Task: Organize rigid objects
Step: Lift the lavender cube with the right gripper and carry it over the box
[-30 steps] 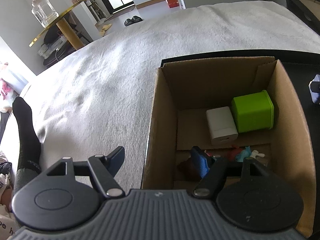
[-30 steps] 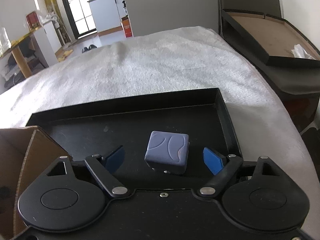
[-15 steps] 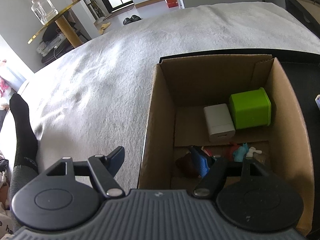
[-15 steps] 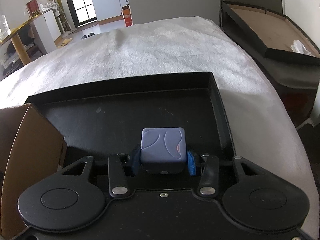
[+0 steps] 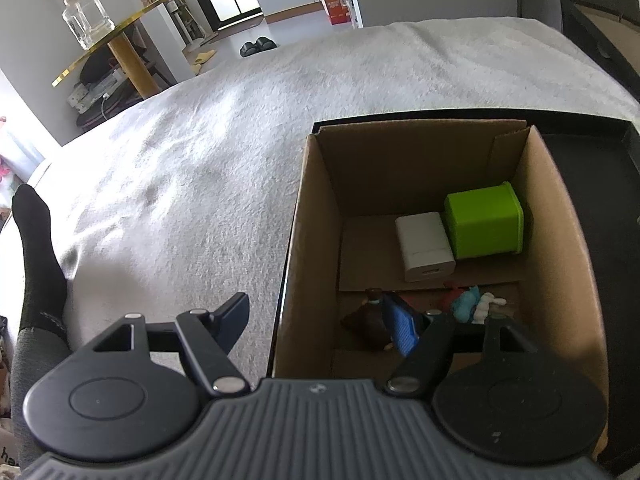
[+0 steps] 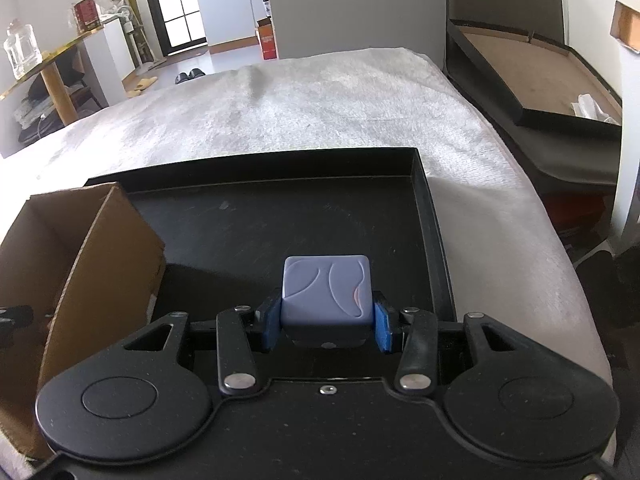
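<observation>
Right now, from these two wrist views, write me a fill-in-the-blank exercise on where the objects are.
1. The right hand-held gripper is shut on a pale blue ____.
2. The green container lies inside the ____ box.
3. Touching the green container's side lies a ____ block.
4. The cardboard box stands on a ____ tray.

Missing words: cube; cardboard; white; black
</observation>
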Motion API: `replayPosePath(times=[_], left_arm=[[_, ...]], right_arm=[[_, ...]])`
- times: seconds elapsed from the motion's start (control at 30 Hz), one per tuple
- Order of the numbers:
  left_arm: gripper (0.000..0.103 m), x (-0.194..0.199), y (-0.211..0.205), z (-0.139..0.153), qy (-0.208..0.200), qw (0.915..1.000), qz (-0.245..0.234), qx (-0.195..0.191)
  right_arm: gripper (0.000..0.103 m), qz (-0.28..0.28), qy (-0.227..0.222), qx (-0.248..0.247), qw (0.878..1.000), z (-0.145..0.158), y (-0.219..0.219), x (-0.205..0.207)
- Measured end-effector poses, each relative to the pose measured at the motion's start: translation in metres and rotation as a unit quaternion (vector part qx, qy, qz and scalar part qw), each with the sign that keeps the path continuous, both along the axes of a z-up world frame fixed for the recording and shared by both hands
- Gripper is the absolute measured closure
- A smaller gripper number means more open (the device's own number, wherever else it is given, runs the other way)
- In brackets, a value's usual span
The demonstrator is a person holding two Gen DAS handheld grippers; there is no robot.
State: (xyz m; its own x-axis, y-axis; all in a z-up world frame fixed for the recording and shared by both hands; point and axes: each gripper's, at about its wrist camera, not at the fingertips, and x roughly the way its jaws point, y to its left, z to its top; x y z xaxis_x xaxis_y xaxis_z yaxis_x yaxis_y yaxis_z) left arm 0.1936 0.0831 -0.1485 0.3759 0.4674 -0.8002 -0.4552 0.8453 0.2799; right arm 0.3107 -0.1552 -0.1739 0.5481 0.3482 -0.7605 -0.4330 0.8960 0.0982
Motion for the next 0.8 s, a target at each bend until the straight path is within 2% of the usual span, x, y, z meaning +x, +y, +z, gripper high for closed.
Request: replayPosePath(times=[0.33, 0.8], left_arm=[[0.031, -0.006, -0.002, 0.003, -0.014, 0.9996, -0.012, -0.02], [0.031, -0.021, 0.004, 0.002, -0.04, 0.9985, -0.014, -0.034]], right_arm=[[0.06, 0.007, -0.024, 0.0, 1.0, 0.024, 0.001, -0.012], [0.06, 0.042, -0.055, 0.001, 0.998, 0.06, 0.027, -0.029]])
